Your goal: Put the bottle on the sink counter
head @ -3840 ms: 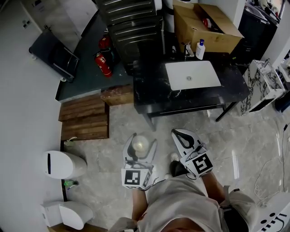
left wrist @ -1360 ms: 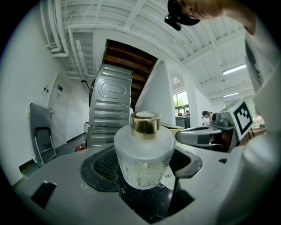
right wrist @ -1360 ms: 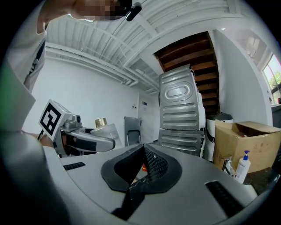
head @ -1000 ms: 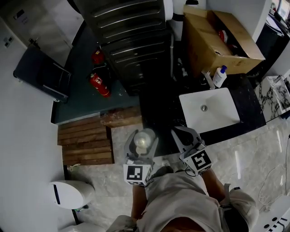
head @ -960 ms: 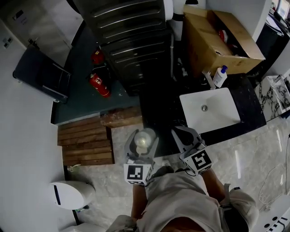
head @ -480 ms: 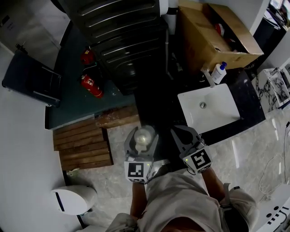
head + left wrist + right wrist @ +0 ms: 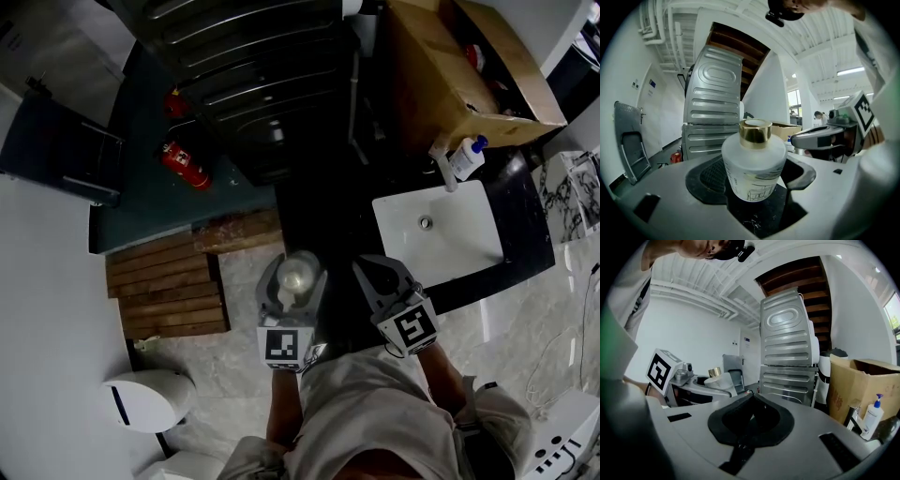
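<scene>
The bottle (image 7: pixel 753 161) has a frosted, matt white body that looks like glass, and its cap (image 7: pixel 755 131) is polished gold metal. The left gripper (image 7: pixel 292 277) has smooth, matt grey plastic jaws lined with finely textured black pads. The counter (image 7: pixel 754 222) is glossy black stone with thin white veins, and the sink (image 7: pixel 450 234) is smooth white. The box (image 7: pixel 441 75) is matt brown cardboard. The cabinet (image 7: pixel 710 101) is ribbed sheet metal with a dull sheen.

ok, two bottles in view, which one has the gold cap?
The frosted white bottle clamped in the left gripper: its cap is gold. The other, a pump bottle standing behind the sink, has a blue top.
</scene>
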### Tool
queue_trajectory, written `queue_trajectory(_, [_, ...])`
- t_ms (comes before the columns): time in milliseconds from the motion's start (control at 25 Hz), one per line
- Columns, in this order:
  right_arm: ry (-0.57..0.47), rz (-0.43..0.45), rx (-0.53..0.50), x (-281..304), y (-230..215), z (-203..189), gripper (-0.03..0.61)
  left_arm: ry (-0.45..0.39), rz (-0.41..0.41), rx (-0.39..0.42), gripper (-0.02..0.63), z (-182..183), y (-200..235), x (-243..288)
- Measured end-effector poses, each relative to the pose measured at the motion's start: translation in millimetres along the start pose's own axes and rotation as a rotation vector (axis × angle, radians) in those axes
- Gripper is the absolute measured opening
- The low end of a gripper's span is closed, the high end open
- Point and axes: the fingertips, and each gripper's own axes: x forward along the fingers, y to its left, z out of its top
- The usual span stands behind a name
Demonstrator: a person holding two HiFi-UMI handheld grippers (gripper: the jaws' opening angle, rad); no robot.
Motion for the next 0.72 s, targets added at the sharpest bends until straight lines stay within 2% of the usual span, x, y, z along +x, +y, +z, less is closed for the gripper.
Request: queue_trajectory(720, [0.091,0.074,0.047,48.6,-47.4,-50.4,-0.003,0.110,0.023,-0.016,0.328,-53.0,17.6,85.7])
